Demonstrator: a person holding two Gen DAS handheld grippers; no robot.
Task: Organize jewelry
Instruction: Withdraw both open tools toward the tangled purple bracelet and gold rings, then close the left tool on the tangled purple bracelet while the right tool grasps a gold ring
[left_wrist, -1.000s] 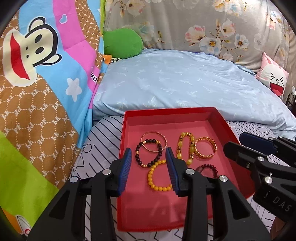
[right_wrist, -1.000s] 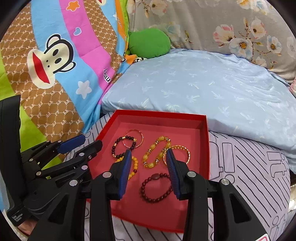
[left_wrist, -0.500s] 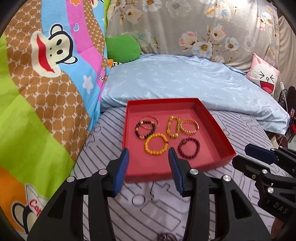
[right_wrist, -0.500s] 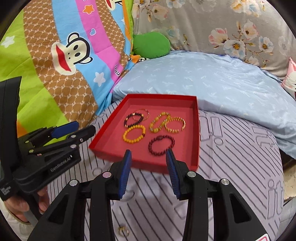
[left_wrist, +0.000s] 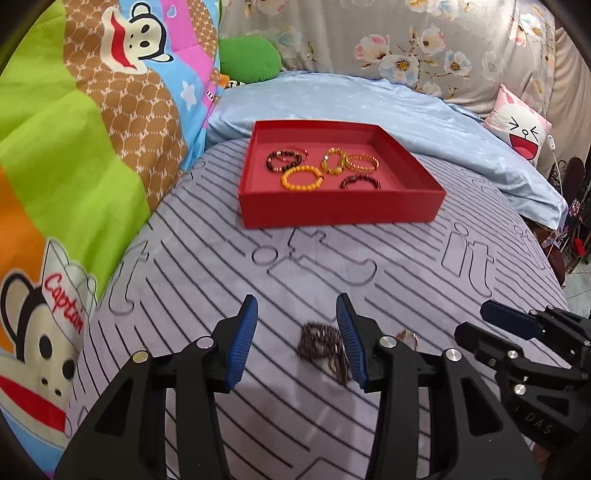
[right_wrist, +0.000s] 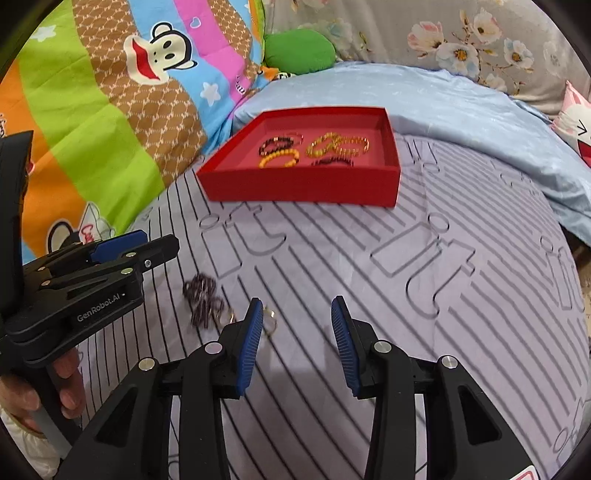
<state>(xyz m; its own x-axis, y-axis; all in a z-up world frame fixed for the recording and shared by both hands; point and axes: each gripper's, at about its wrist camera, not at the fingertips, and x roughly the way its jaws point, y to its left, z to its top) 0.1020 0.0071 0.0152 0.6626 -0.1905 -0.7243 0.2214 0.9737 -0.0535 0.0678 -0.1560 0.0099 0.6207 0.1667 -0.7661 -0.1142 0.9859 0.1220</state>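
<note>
A red tray (left_wrist: 343, 212) (right_wrist: 303, 190) sits on the striped purple sheet and holds several bead bracelets, among them an orange one (left_wrist: 301, 178) and a dark one (left_wrist: 360, 181). A dark purple beaded piece (left_wrist: 319, 341) (right_wrist: 201, 297) lies loose on the sheet near me, with a small gold ring (left_wrist: 406, 338) (right_wrist: 269, 321) beside it. My left gripper (left_wrist: 297, 334) is open and empty, just above the purple beads. My right gripper (right_wrist: 297, 332) is open and empty, its left finger next to the gold ring.
A light blue pillow (left_wrist: 369, 99) lies behind the tray. A bright cartoon monkey quilt (left_wrist: 92, 129) rises at the left. A green cushion (left_wrist: 247, 59) and a pink rabbit cushion (left_wrist: 521, 129) sit at the back. The bed edge drops off at the right.
Both grippers have pulled back from over the tray toward the near part of the bed. The loose purple beads and gold ring have come into view. Both stay open.
</note>
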